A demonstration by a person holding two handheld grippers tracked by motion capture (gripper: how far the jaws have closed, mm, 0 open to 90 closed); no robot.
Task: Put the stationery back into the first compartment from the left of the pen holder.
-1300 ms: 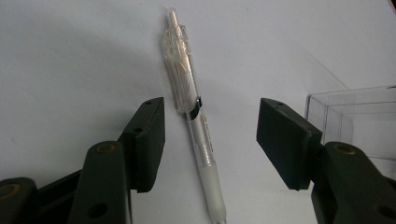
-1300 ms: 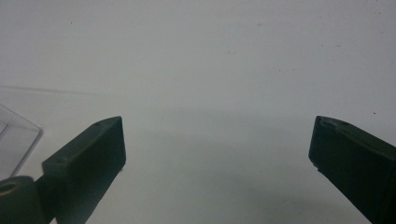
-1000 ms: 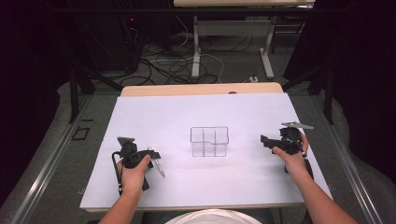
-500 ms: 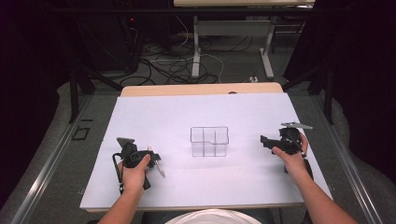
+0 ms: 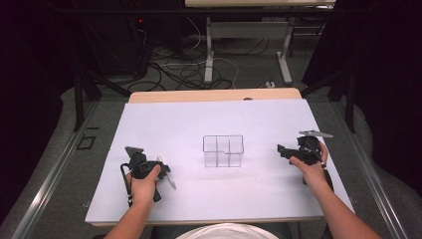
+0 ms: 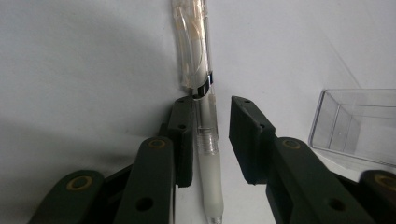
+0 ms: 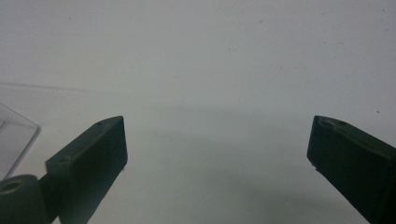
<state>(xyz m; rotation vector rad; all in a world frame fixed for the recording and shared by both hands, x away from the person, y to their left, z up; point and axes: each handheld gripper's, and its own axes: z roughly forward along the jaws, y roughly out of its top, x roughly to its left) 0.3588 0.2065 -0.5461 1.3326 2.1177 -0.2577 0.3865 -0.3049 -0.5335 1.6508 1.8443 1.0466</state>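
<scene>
Nothing has moved since before. Left gripper [image 6: 210, 135] straddles a pen [image 6: 205, 140], jaws part-open, one touching it. Right gripper [image 7: 217, 154] gapes wide, holding nothing, box [image 7: 14, 140] at its left.

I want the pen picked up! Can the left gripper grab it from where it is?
Probably yes. The pen lies on the table between the open jaws of the left gripper, touching one, with nothing blocking.

White table [image 5: 149, 124]: pen [image 6: 205, 140], clear organizer [image 5: 223, 151].
</scene>
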